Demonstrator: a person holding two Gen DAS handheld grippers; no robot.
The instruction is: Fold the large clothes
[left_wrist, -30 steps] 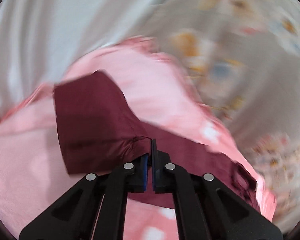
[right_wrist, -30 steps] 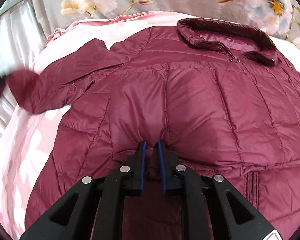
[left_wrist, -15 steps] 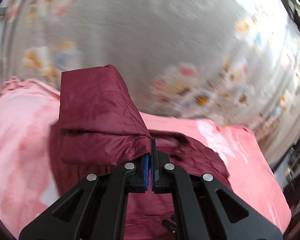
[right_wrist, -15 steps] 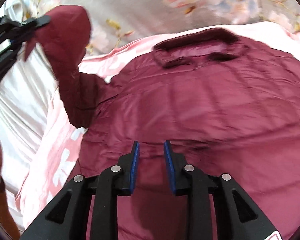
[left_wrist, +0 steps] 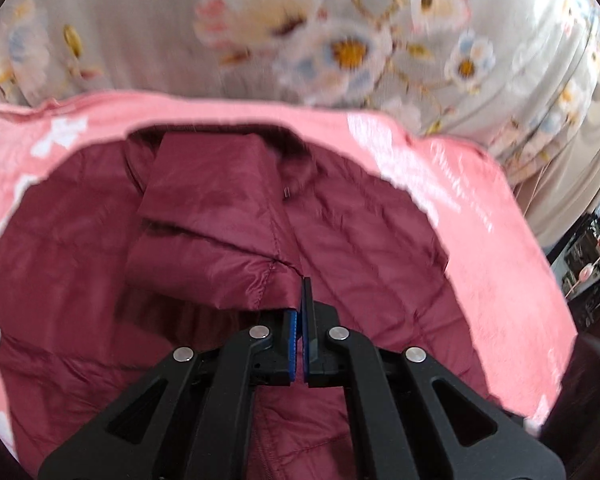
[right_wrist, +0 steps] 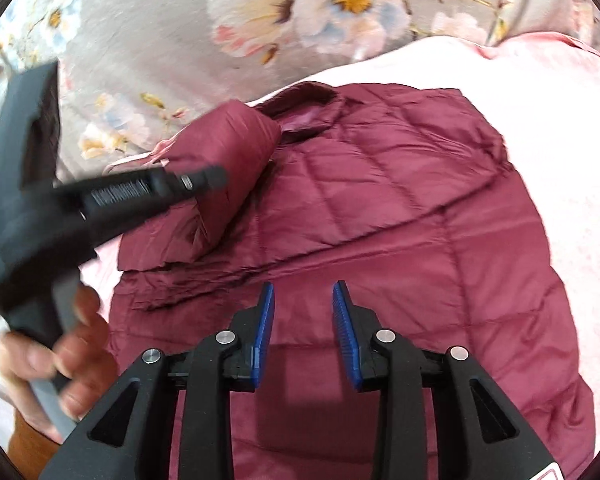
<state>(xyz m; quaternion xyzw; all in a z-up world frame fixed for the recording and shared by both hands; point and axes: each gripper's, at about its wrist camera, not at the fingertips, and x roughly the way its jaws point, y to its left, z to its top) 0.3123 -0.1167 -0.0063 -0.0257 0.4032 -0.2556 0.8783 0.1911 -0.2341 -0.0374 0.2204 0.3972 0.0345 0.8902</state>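
A: The left gripper (right_wrist: pixel 204 178) is smeared with blur in the right view; its tips can't be made out.

B: The jacket (right_wrist: pixel 400 216) runs off the bottom edge, and the flowered sheet (left_wrist: pixel 340 48) is blurry.

Count: one maroon quilted jacket (right_wrist: pixel 400 208), one pink blanket (left_wrist: pixel 480 216) under it, one floral grey sheet (right_wrist: pixel 148 40) at the far side, two grippers, one bare hand (right_wrist: pixel 60 364).

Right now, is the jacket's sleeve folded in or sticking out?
Folded in. The sleeve is doubled over the quilted jacket near the collar, its cuff pinched in the left tool, not yet laid flat.
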